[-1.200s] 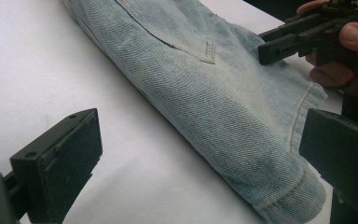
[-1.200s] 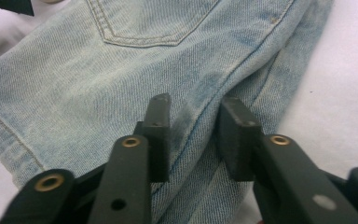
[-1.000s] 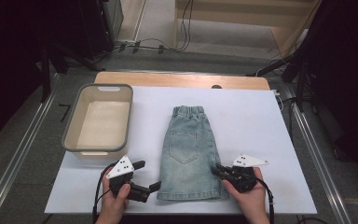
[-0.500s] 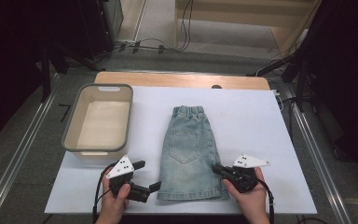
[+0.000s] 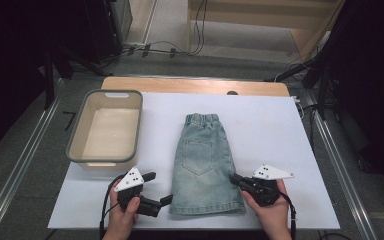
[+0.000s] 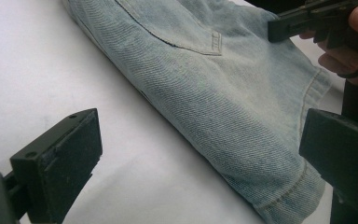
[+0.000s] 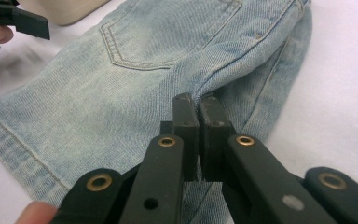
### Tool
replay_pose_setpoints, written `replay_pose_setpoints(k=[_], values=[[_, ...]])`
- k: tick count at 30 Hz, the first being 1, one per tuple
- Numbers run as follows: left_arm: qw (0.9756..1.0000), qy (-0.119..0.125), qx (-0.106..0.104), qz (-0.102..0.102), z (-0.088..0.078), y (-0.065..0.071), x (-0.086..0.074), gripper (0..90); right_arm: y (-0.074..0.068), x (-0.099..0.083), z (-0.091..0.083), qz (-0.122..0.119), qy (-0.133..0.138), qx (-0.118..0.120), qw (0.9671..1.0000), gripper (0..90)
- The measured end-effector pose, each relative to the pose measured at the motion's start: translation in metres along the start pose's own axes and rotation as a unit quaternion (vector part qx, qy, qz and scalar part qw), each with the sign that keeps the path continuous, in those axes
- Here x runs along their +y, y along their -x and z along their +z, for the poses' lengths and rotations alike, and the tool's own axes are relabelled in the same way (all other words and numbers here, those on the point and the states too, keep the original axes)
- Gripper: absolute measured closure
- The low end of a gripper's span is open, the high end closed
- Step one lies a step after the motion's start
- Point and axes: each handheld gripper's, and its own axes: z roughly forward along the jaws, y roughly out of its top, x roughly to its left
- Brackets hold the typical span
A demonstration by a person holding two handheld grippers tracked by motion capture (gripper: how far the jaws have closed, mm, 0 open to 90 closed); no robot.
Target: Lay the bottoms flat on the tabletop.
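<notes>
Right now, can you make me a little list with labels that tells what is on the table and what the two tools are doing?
Surface: white table sheet
Garment: pale blue denim shorts, lying flat, waistband at the far end, back pocket up
Container: beige plastic tub with grey rim, left of the shorts, nothing seen inside
Left tool: jaws open, beside the shorts' left hem corner, pads not pressing on the cloth
Right tool: jaws shut, pinching a raised fold at the shorts' right edge
Likely work: probably folding the shorts
</notes>
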Motion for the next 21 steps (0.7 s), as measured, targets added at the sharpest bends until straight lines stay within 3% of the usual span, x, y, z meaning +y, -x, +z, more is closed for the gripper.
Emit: replay_pose_setpoints(k=[12,21], values=[[1.0000,0.000,0.000,0.000,0.000,0.000,0.000,0.0,0.005,0.000,-0.005,0.006,0.002,-0.001,1.0000,85.8],[1.0000,0.000,0.001,-0.001,0.000,0.000,0.000,0.0,0.011,-0.003,-0.007,0.012,-0.013,-0.004,0.9998,85.8]])
